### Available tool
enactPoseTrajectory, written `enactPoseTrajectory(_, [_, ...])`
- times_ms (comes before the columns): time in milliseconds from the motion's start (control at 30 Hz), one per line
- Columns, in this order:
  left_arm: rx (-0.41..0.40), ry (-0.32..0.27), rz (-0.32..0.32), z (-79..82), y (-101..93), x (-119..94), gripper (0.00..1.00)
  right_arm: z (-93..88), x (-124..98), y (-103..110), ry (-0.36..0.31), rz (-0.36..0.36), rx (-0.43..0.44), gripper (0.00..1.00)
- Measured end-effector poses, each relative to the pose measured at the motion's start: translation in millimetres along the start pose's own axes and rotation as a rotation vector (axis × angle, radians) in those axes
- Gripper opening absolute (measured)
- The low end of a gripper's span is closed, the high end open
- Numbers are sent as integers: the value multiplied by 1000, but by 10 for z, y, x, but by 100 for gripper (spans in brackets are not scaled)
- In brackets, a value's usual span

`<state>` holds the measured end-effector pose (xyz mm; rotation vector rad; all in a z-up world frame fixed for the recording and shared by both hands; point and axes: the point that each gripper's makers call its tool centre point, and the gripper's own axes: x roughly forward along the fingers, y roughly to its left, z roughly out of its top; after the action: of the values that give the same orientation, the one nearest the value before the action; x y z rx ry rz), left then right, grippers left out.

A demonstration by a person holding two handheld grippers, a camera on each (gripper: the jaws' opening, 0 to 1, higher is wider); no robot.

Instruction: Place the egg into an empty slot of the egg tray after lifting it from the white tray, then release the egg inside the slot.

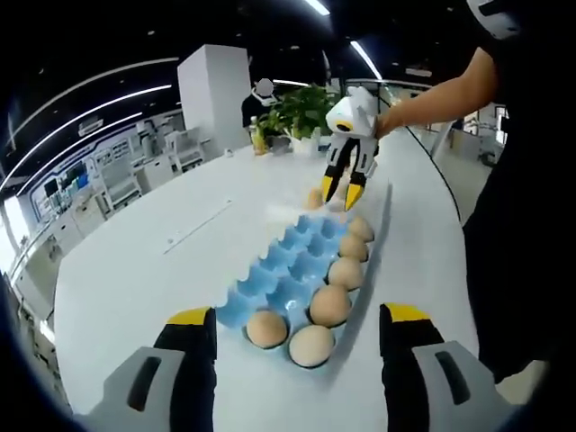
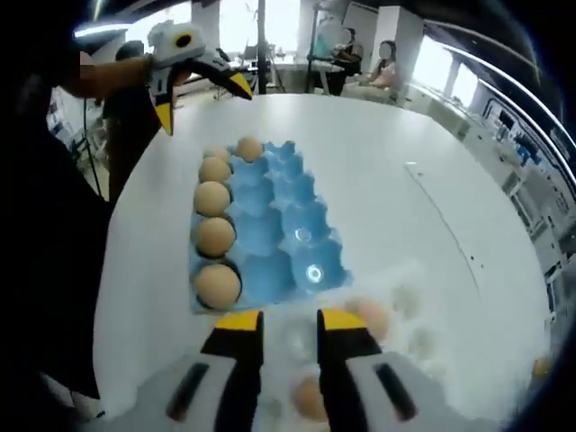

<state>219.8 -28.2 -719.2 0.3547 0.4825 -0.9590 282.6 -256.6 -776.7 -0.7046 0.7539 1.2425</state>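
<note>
A blue egg tray (image 1: 288, 270) (image 2: 279, 225) lies on the white table, with several brown eggs (image 1: 330, 304) (image 2: 216, 283) along one side and the other slots empty. Beyond its far end sits the white tray (image 1: 301, 209) (image 2: 409, 310), holding an egg (image 1: 315, 198) (image 2: 371, 317). My right gripper (image 1: 340, 192) (image 2: 290, 322) hovers just over that white tray, jaws a little apart, nothing between them. My left gripper (image 1: 299, 315) (image 2: 202, 102) stands wide open and empty at the egg tray's opposite end.
A person's arm (image 1: 432, 94) holds the right gripper, with the body along the table's right edge (image 1: 454, 270). A potted plant (image 1: 301, 108) and a white pillar (image 1: 216, 90) stand at the far end. Seated people (image 2: 360, 63) are beyond the table.
</note>
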Motion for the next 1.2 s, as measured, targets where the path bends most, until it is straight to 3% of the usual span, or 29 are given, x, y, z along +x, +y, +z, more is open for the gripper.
enactPoseTrajectory(233, [8,1,-1,16,-5,5,75,-248,-146,-128,46,-53,11,23])
enactPoseTrajectory(400, [21,-12,2,68,-7,-3,75,-306,-174,-148,59,-54,16,24])
enactPoseTrajectory(600, [21,-5,0,51,1,1,74,-493,-176,-168,167,-55,-97,27])
enactPoseTrajectory(633, [21,-6,1,53,5,-3,74,-443,-164,-156,140,-48,-93,27])
enactPoseTrajectory(767, [21,-3,2,41,11,-6,74,-454,-141,-170,150,-29,-113,27])
enactPoseTrajectory(900, [16,0,5,25,17,-20,74,-478,-173,-206,157,-7,-52,27])
enactPoseTrajectory(933, [15,-2,6,26,14,-32,74,-561,-230,-241,215,-30,-102,27])
enactPoseTrajectory(967, [16,-3,6,23,14,-36,74,-582,-233,-207,211,-10,-127,27])
enactPoseTrajectory(1033, [13,6,6,-2,27,-30,74,-553,-208,-203,177,-15,-41,27])
enactPoseTrajectory(1133, [15,6,6,9,46,-8,74,-548,-197,-221,194,-17,-79,28])
enactPoseTrajectory(1200, [26,2,3,38,41,12,74,-543,-193,-191,210,-9,-152,27])
